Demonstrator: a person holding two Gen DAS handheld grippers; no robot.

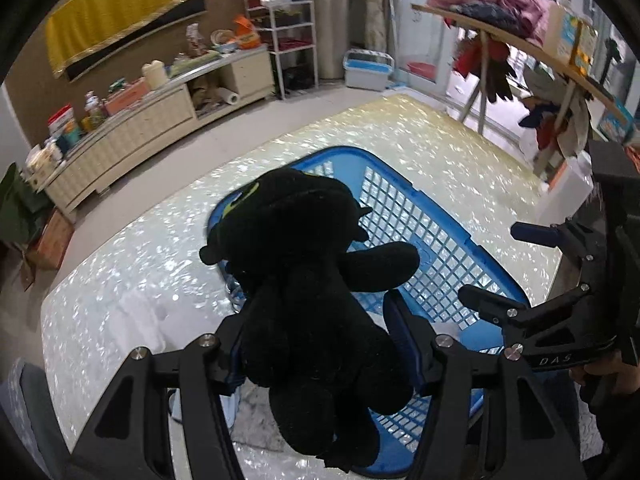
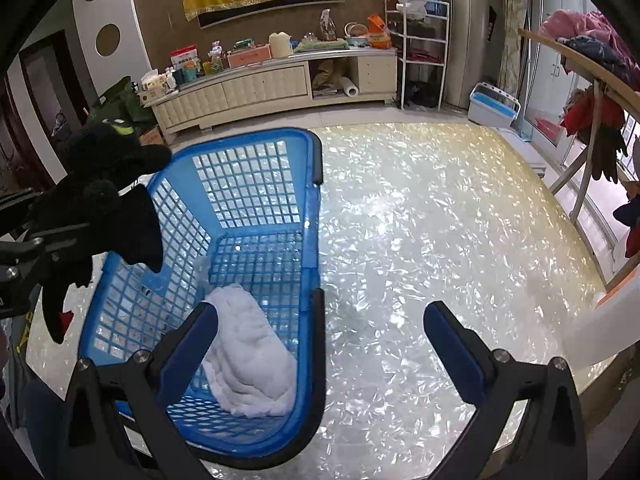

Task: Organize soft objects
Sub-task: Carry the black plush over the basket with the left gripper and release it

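While the left gripper (image 1: pixel 320 344) jaws clamp the black plush toy (image 1: pixel 304 280) | blue basket (image 2: pixel 256 216) beneath; carry past rim, release low beside white cloth (image 2: pixel 248 352) | right gripper (image 2: pixel 320 344) jaws wide, empty.

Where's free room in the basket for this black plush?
The far half of the basket floor is bare, between the far wall and the white cloth. The cloth fills the near end. The black plush hangs in the left gripper over the basket.
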